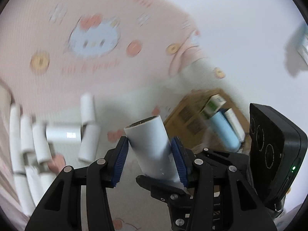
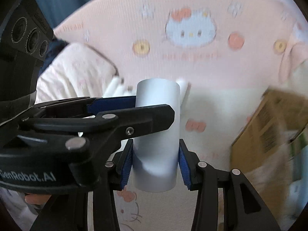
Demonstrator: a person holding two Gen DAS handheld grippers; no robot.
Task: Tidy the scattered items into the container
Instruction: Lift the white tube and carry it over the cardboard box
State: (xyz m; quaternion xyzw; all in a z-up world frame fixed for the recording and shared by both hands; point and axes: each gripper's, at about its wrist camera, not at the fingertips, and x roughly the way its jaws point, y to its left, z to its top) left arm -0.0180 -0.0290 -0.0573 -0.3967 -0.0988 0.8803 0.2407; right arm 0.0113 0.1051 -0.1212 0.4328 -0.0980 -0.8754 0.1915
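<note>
both the left gripper (image 1: 150, 154) and right gripper (image 2: 155, 160) have fingers closed on one white roll (image 2: 156, 134); right of it, the cardboard box (image 1: 192, 119) holds a blue roll (image 1: 224, 130) and a green-white carton (image 1: 214, 104).

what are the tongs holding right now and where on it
Both tongs grip one white roll: the right tongs pinch its lower sides, while the left tongs clamp across its middle.
</note>
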